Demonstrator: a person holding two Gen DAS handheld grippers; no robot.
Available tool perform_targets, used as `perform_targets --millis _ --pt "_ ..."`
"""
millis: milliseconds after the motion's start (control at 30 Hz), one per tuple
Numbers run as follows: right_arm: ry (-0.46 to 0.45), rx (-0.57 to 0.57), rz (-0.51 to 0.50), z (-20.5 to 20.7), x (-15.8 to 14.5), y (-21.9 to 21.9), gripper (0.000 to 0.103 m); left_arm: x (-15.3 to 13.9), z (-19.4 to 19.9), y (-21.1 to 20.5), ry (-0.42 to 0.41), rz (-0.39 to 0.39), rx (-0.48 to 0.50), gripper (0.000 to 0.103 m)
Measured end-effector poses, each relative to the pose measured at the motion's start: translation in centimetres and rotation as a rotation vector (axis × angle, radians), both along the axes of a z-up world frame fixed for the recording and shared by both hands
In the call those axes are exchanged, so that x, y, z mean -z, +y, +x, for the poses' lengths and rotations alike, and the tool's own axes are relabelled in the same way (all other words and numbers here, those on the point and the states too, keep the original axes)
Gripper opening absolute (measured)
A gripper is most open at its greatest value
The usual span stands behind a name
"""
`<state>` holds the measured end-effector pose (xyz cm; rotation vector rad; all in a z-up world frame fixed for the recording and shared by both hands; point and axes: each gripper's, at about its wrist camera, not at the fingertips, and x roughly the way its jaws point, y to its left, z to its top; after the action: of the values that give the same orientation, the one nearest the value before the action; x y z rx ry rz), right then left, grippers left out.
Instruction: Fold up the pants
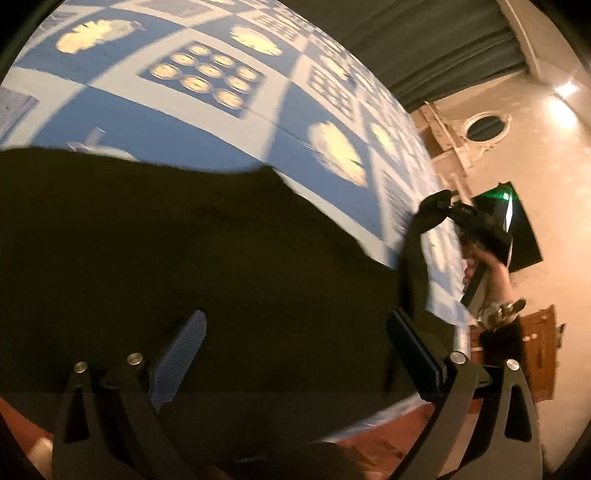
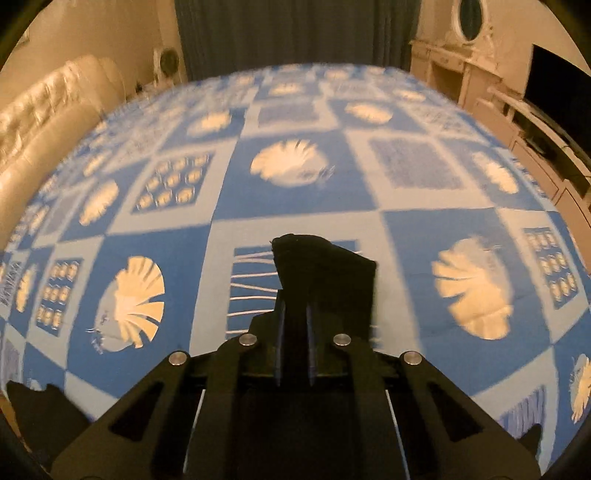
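Dark pants lie spread on a blue and white patterned cloth. My left gripper is open just above the dark fabric, with nothing between its blue pads. My right gripper is shut on a fold of the pants and holds it lifted above the patterned cloth. In the left wrist view the right gripper shows at the right with a strip of dark fabric hanging from it.
A beige sofa stands left of the table. A white cabinet with an oval mirror and a dark screen stand at the right. Dark curtains hang behind. A wooden cabinet is at the lower right.
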<state>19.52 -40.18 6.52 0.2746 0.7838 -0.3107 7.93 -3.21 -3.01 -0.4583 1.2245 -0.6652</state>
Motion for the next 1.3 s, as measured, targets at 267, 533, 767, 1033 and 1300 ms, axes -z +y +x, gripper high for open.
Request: perform_targets --millis 267,533,767,1033,1300 --pt "-0.166 0.053 0.058 -11.4 -4.9 -5.3 0.008 0.9 -6.3 -9.3 0.101 -0.145 0.118 0.097" --pt "-0.245 0.135 0.133 -21.5 -4.4 -9.8 0.008 2.1 -9.5 -14.2 0.149 -0.218 0.114 0.097" --pt "-0.255 0.209 0.261 -27.2 -0.8 -12.8 0.008 2.1 -11.6 -15.6 0.147 -0.256 0.083 0.097" --pt "-0.298 0.207 0.306 -28.4 -0.9 -12.8 0.008 3.3 -12.4 -18.2 0.198 -0.320 0.040 0.097" --pt "-0.313 0.193 0.293 -29.1 -1.2 -12.2 0.008 5.8 -11.5 -19.1 0.278 -0.323 -0.130 0.097"
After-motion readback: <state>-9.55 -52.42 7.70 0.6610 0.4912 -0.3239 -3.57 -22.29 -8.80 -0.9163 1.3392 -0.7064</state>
